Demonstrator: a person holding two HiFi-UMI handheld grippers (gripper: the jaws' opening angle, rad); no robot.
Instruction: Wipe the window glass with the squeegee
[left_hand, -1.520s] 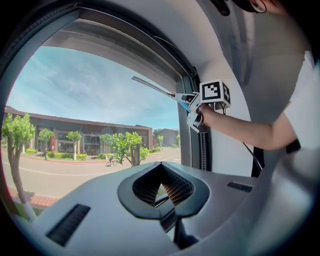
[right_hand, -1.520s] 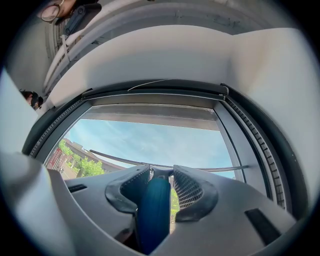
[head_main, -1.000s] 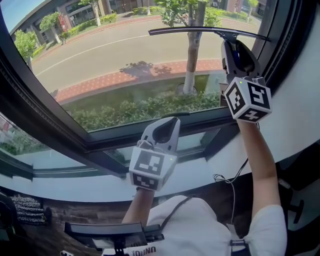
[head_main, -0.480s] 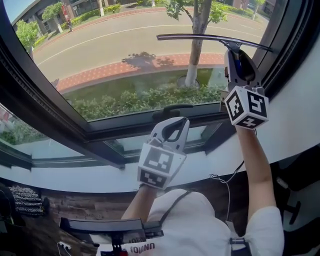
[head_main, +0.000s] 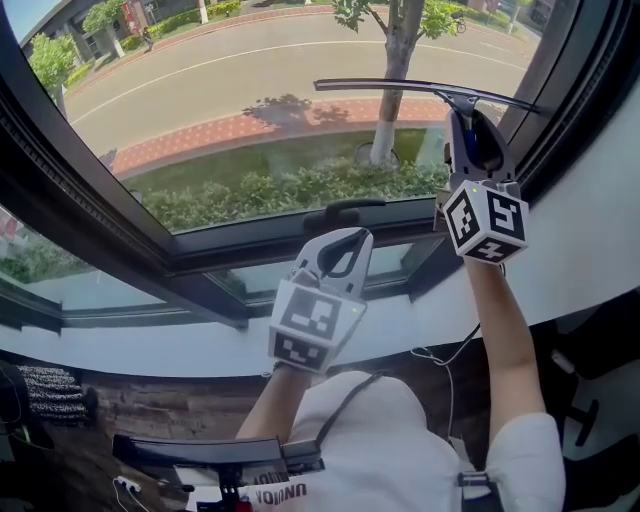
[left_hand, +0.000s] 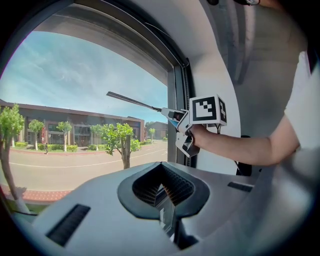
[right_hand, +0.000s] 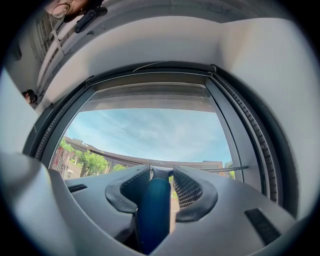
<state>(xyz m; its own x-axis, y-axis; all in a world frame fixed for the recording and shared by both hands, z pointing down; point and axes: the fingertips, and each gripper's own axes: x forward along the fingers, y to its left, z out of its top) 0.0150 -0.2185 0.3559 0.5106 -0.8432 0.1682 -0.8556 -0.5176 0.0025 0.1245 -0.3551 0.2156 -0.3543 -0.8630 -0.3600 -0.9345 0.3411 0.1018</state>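
Observation:
The squeegee's thin black blade (head_main: 430, 92) lies flat across the upper right of the window glass (head_main: 240, 120), reaching almost to the right frame. My right gripper (head_main: 468, 118) is raised and shut on the squeegee's blue handle (right_hand: 152, 210), which fills the space between its jaws. From the left gripper view the blade (left_hand: 132, 100) slants up to the left from the right gripper (left_hand: 176, 122). My left gripper (head_main: 350, 234) hangs lower, in front of the bottom frame, shut with nothing in it; its tips (left_hand: 161, 167) meet.
A dark window frame (head_main: 120, 240) borders the glass, with a black window handle (head_main: 345, 212) on its lower rail. Below are a smaller pane (head_main: 90, 300) and a white sill (head_main: 160, 350). A cable (head_main: 445, 365) hangs by my right arm. A black frame (head_main: 200, 455) sits at the bottom.
The right gripper has drawn the squeegee blade down the glass, roughly a hand's width against the tree outside. The left gripper has stayed near the lower frame, still shut.

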